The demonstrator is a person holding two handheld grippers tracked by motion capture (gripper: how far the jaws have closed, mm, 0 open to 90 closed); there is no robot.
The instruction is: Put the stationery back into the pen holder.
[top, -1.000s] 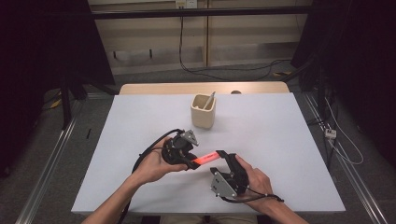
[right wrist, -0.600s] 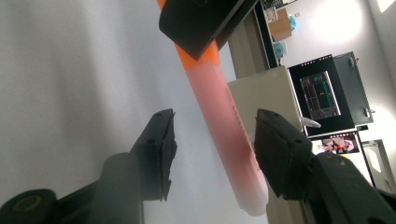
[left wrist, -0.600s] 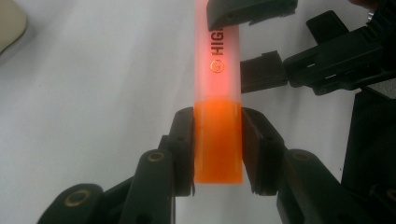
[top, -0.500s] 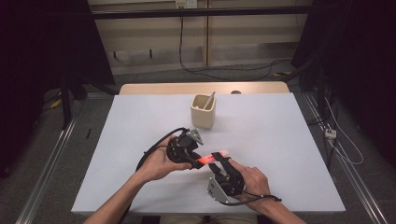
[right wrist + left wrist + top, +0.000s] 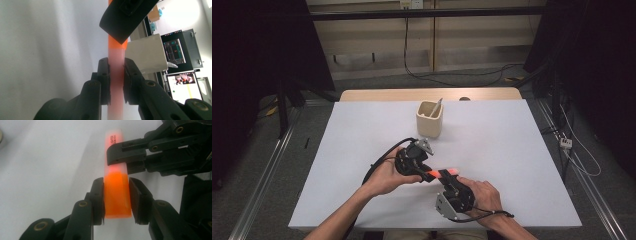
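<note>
Marker (image 5: pixel 117 192) sat between both grippers, held above the table (image 5: pixel 512 150) at its near centre. Flat-sided plastic stick: solid orange body at one end, translucent frosted pink cap (image 5: pixel 114 150) at the other, small dark print near the cap's tip. Glossy, straight edges, squared ends.

Left gripper (image 5: pixel 116 197) was clamped on the orange body, both pads flat against its sides, no gap visible. In the high view this gripper (image 5: pixel 424 167) sat left of centre, hand wrapped round its black housing, cable looping off behind.

Right gripper (image 5: pixel 116 77) was clamped on the pale cap section, pads tight against it. In the high view it (image 5: pixel 451 181) came in from the near right, grey three-cornered plate facing the camera. The two grippers were close together along the marker, jaws crossing at an angle, not touching as far as could be told.

Jaws were matte black linkages with brass-coloured pivot pins.

Table top was smooth, plain white, with a bare wood strip at the far edge. Cup (image 5: pixel 430 120), cream, squarish with rounded corners, stood well apart toward the far side, a pale stick (image 5: pixel 437 107) leaning inside it. Floor around was grey.
</note>
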